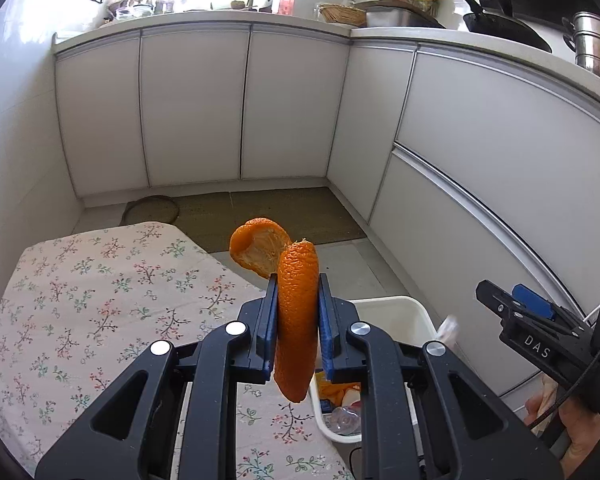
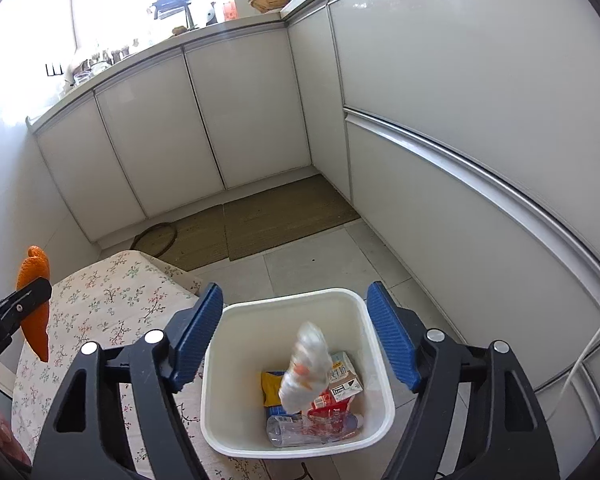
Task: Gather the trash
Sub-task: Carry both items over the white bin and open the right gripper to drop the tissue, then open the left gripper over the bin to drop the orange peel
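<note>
My left gripper (image 1: 298, 292) is shut on a long curled strip of orange peel (image 1: 298, 320), held upright over the edge of the floral-cloth table (image 1: 80, 300). The right wrist view shows that same peel (image 2: 34, 276) at far left. My right gripper (image 2: 296, 292) stands open above the white bin (image 2: 220, 360), nothing touching its pads. A blurred clear plastic bottle (image 2: 306, 368) is in the air below the jaws, inside the bin's mouth. Cartons, a yellow packet and another clear bottle (image 2: 300, 428) lie at the bin's bottom.
White cabinet doors (image 1: 196, 108) wrap around the back and right. A woven mat (image 2: 284, 216) and a round hoop (image 2: 156, 236) lie on the tiled floor beyond the table. Pans and jars crowd the countertop (image 1: 380, 32). A white cable (image 2: 592, 344) hangs at right.
</note>
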Demonstrator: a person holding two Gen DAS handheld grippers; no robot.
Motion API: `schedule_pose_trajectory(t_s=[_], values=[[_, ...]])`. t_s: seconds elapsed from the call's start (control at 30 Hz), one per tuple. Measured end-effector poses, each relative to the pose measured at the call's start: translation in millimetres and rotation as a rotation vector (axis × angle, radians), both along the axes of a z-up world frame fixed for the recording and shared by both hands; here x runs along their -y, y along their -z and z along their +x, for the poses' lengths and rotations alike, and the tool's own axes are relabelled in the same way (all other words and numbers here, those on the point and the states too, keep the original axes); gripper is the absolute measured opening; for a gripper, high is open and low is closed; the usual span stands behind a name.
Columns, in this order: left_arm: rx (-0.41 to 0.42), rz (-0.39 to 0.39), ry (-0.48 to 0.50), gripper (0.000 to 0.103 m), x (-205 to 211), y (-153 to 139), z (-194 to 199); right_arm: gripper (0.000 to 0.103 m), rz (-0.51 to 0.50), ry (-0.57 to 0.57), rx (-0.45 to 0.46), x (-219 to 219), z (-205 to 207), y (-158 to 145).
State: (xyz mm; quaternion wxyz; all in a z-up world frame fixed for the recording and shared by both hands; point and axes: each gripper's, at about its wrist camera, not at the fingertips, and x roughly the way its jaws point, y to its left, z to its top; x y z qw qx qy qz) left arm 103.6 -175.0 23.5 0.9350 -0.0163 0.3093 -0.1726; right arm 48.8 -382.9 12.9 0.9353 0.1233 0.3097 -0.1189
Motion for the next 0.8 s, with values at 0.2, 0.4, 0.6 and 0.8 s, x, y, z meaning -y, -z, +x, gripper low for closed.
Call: schedule_pose_trajectory(t_s=[0.2,0.4,0.6,0.8], values=[[-0.003,0.018,0.046,0.017,28,10,0,0.081,-0.008,0.073,0.014,22,-11,-4],[-0.008,0.013,0.095,0.017,61,14,3,0.087,-0.023,0.165,0.006,48,-24,-3],[-0.022,-0.001,0.155,0.017,98,18,2,0.089,-0.054,0.229,-0.023,71,-37,5],[-0.034,0.014,0.2,0.017,129,26,0,0.089,-0.06,0.275,-0.04,94,-51,9]])
